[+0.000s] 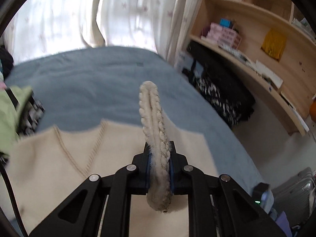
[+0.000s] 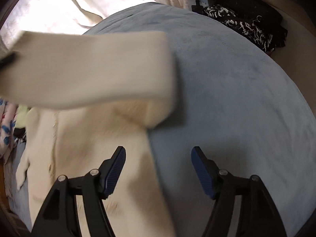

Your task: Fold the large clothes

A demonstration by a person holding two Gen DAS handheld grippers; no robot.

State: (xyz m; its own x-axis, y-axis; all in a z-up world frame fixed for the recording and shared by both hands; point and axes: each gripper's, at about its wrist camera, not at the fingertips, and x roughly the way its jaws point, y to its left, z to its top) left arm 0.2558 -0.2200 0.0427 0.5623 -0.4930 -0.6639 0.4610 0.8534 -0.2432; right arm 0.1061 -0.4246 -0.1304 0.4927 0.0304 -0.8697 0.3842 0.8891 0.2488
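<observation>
Sweater (image 1: 59,164), one, cream knit with ribbed V-neck, spread on the blue bedspread (image 1: 94,83). One sleeve (image 2: 85,67) lifted clear of the body, long axis running across the right wrist view, square cuff end toward the bed's middle. Left gripper (image 1: 159,158) clamped on a doubled, cable-knit edge of the sweater, the fold sticking straight out past the fingertips. Right gripper (image 2: 158,169) jaws apart, nothing between, over the sweater's edge. Wooden shelves (image 1: 256,45) beside the bed; curtains (image 1: 59,13) behind.
</observation>
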